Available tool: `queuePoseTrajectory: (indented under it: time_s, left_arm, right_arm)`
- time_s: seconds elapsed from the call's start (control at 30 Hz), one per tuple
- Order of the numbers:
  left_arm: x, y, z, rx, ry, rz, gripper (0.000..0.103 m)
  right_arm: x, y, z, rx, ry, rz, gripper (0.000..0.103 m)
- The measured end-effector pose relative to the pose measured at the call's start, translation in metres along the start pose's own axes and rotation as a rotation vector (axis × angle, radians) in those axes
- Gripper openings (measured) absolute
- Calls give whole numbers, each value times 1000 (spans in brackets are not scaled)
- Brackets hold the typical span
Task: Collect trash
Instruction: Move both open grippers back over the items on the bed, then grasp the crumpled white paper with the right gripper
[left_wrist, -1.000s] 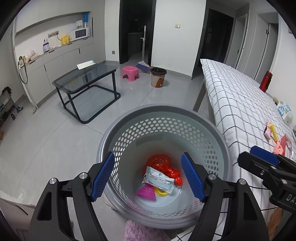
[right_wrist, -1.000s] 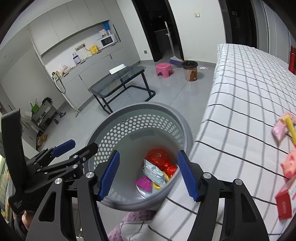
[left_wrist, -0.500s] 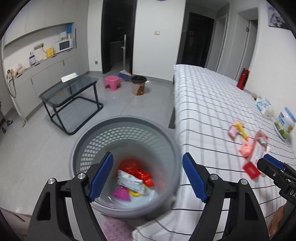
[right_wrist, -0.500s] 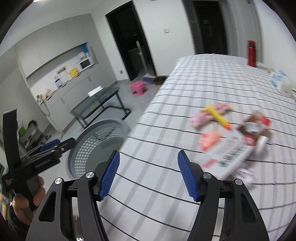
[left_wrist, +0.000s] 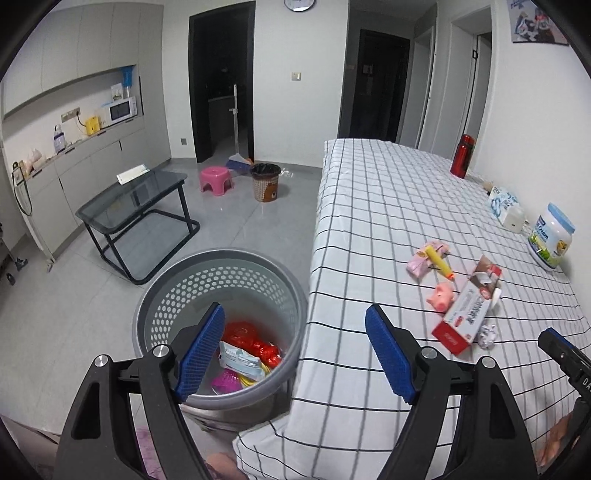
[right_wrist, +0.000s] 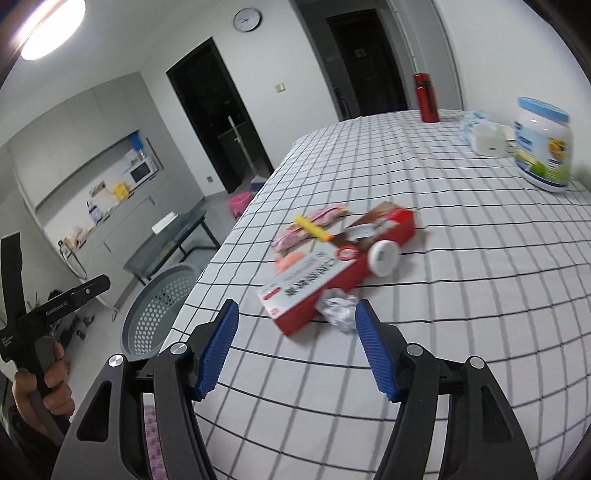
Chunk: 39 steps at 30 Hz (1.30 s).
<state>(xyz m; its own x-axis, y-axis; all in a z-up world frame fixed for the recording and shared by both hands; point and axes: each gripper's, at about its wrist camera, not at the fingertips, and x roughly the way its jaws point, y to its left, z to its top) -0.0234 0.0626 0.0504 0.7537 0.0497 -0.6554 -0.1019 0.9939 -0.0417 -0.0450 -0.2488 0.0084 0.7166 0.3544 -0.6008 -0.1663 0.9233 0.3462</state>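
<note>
A grey perforated basket (left_wrist: 173, 291) stands on the floor beside the table; it holds red, white and pink wrappers (left_wrist: 245, 354). It also shows in the right wrist view (right_wrist: 147, 317). On the checked tablecloth (right_wrist: 461, 266) lies a pile of trash: a red and white box (right_wrist: 314, 284), a crumpled foil ball (right_wrist: 338, 308), a white cap (right_wrist: 384, 256), a pink wrapper (right_wrist: 314, 221) and a yellow tube (right_wrist: 312, 225). My right gripper (right_wrist: 295, 347) is open and empty just short of the foil ball. My left gripper (left_wrist: 295, 350) is open and empty over the basket's edge.
A white jar (right_wrist: 545, 144), a tissue pack (right_wrist: 484, 136) and a red flask (right_wrist: 424, 98) stand at the table's far side. On the floor are a glass side table (left_wrist: 136, 199), a pink stool (left_wrist: 216, 179) and a small brown bin (left_wrist: 265, 182).
Both grippers swung right, from over the basket toward the table. The right gripper now faces the trash pile close up. Both stayed open and empty.
</note>
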Motion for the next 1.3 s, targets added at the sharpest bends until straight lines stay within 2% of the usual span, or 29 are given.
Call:
queuePoseTrajectory:
  time_s: [0.23,0.37,0.6,0.87,1.13,1.3]
  left_arm:
    - [-18,-23,-3,30,-18,-16,78]
    - [-26,-39,-3,89,-39,-20,80]
    - [-18,-58,3,129,-37,-90,80]
    - [16,-83,8,163,-25,-164,80]
    - [55,-93,13,188,-8,-165,80]
    - [73,-95,13,202,11,-160,80]
  right_arm:
    - [-39,-22,2,19,-80,-11,64]
    - [-49,-27,7,45,-116,-12,65]
    - [-47,-30,11,57,-105,-67,65]
    - [-13,-36,7,59,-20,-130,65]
    - [40,-32,17,27,68,-128,65]
    - [68,-24,10,-16,134,-135,64]
